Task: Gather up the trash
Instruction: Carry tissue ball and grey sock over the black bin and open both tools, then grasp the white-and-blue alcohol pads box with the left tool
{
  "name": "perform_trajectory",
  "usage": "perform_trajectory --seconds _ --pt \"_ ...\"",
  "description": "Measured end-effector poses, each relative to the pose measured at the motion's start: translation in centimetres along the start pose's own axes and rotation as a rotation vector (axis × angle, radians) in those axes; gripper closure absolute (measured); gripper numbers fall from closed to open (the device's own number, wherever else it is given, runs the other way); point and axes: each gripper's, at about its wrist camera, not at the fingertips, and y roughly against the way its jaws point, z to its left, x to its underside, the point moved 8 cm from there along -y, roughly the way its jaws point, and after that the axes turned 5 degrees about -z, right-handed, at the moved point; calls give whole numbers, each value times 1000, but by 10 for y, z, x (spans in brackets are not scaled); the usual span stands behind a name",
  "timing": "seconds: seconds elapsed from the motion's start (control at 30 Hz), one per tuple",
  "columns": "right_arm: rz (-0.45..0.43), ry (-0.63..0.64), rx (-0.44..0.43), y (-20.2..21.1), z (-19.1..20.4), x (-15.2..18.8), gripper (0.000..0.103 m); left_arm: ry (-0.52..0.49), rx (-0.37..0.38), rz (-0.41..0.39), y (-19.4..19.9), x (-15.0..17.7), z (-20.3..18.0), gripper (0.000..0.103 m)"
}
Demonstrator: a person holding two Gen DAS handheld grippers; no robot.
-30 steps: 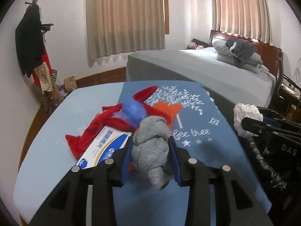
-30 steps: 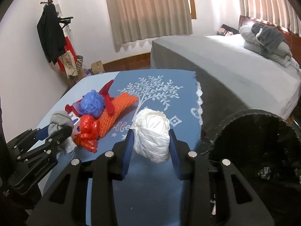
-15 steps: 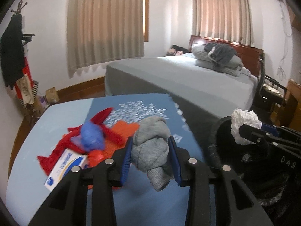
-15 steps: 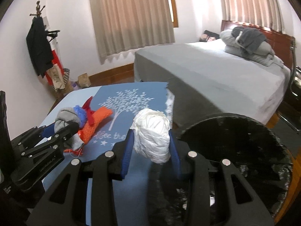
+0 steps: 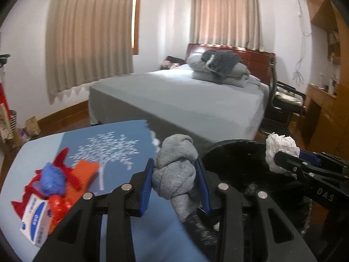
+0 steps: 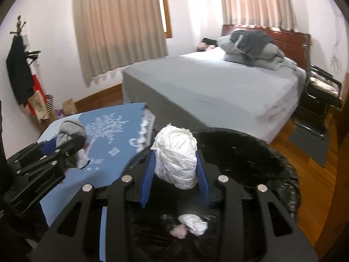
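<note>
My left gripper (image 5: 174,185) is shut on a knotted grey cloth wad (image 5: 175,170), held over the table's right edge beside the black-lined trash bin (image 5: 235,152). My right gripper (image 6: 174,172) is shut on a crumpled white paper ball (image 6: 175,155), held above the open trash bin (image 6: 272,163). Each gripper shows in the other view: the right gripper (image 5: 283,159) with the white ball (image 5: 280,150), the left gripper (image 6: 69,146) with the grey wad (image 6: 70,131). A white scrap (image 6: 193,223) lies in the bin.
On the blue table (image 5: 28,155) lies a pile: blue wad (image 5: 52,179), orange netting (image 5: 85,170), red plastic (image 5: 59,203), a small white and blue box (image 5: 33,218). A bed (image 6: 218,87) stands beyond. A chair (image 6: 322,87) and wooden floor are at the right.
Both grippers have swung right with their loads, from over the table toward the bin. The right one now hangs over the bin's opening; the trash pile has slid to the left of view.
</note>
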Motion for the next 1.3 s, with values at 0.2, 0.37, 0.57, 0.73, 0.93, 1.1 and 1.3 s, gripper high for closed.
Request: perform_trajectory --seconds 0.2,0.37,0.57,0.73,0.93,1.1,1.3 --pt "-7 -30 67 9 -35 6 67 -22 80 5 -14 -1 -42 66" --pt "-7 -45 115 13 -59 10 63 -29 157 25 -26 1 -72 65" --pt "-17 -69 167 19 -79 13 40 -30 205 32 -32 5 -89 44" --pt "-42 -77 189 22 -80 12 11 -25 150 17 -26 3 -65 30" --pt "-41 -70 154 16 -60 9 8 -11 51 9 -15 6 -23 19" --pt "-33 -43 90 5 -23 4 7 5 -41 10 -1 12 20 17" --pt "-27 -11 1 -12 30 -1 7 29 -176 5 24 25 81 17"
